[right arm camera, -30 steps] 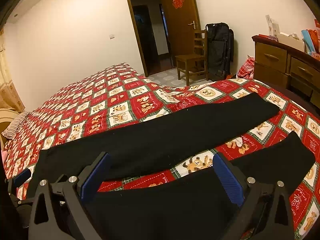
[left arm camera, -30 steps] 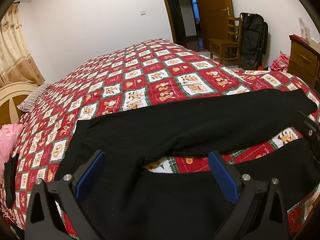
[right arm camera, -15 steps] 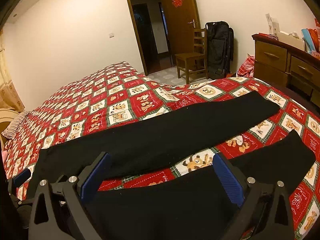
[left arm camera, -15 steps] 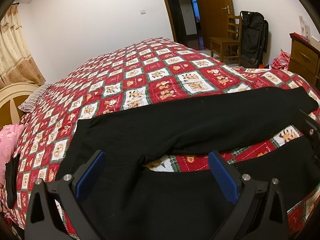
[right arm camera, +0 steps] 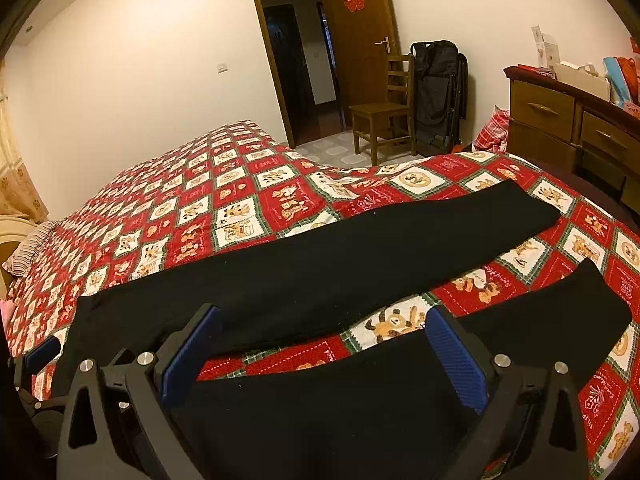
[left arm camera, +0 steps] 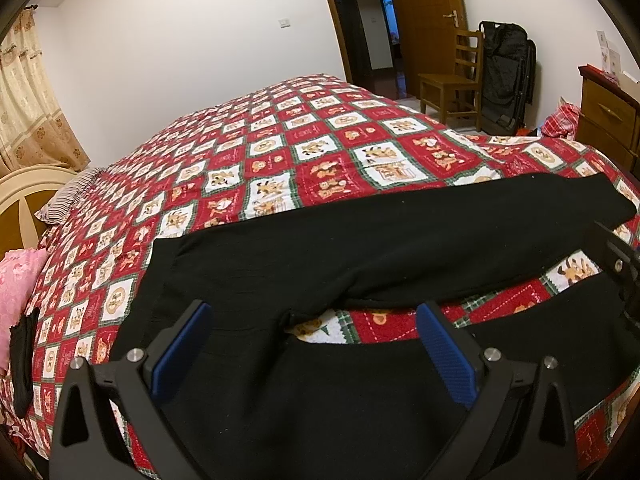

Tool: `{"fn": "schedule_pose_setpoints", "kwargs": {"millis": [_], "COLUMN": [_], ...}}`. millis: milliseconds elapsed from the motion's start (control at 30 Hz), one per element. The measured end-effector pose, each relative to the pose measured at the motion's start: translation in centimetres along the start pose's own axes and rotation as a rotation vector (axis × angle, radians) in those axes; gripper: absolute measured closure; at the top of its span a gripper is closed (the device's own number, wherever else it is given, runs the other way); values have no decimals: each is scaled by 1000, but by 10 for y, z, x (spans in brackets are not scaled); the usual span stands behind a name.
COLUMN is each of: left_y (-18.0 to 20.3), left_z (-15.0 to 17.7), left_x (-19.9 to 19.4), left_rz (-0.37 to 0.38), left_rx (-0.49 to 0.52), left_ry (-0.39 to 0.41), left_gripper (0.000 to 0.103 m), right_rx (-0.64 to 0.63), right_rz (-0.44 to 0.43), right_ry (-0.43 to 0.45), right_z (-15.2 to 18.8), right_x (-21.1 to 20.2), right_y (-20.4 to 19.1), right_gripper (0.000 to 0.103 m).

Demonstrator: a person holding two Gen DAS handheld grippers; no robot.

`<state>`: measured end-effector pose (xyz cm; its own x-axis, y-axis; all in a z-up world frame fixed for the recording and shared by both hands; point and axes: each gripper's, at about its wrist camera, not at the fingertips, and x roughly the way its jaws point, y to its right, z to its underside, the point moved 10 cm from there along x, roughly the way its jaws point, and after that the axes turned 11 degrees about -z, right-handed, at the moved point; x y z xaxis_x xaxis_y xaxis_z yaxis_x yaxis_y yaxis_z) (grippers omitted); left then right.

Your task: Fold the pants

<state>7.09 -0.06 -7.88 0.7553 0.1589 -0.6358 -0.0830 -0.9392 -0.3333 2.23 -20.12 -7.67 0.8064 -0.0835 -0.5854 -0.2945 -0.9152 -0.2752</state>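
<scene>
White walls (right arm camera: 120,80) are standing around a big bed (left arm camera: 280,152) that is wearing a red and white picture quilt. Black pants (left arm camera: 360,248) are lying flat on the quilt, legs spread apart and pointing to the right. A wooden chair (right arm camera: 384,112) is sitting by the open door (right arm camera: 360,40). The left tool (left arm camera: 312,344) is hanging wide open over the pants, holding nothing. The right tool (right arm camera: 324,352) is hanging wide open too, holding nothing.

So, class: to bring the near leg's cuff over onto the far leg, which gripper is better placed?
Right. The right gripper hovers open nearer the cuff; the left gripper sits by the crotch.
</scene>
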Motion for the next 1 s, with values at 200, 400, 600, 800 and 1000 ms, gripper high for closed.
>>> {"fn": "schedule_pose_setpoints", "kwargs": {"millis": [200, 400, 600, 800, 1000], "left_y": [2, 4, 6, 8, 8], "left_z": [4, 3, 2, 1, 2], "left_x": [1, 1, 1, 1, 5], "left_rz": [5, 4, 5, 7, 12], "left_rx": [1, 3, 4, 7, 9], "left_ry": [-3, -5, -6, -12, -25], "left_gripper": [0, 0, 0, 0, 0], "right_rx": [1, 1, 3, 4, 11], "right_rz": [0, -1, 1, 3, 5], "right_ry": [1, -5, -11, -15, -32], "right_z": [0, 1, 2, 3, 5], "right_x": [0, 1, 4, 4, 9], "right_y": [1, 3, 3, 3, 3], "right_gripper": [1, 1, 1, 1, 1]}}
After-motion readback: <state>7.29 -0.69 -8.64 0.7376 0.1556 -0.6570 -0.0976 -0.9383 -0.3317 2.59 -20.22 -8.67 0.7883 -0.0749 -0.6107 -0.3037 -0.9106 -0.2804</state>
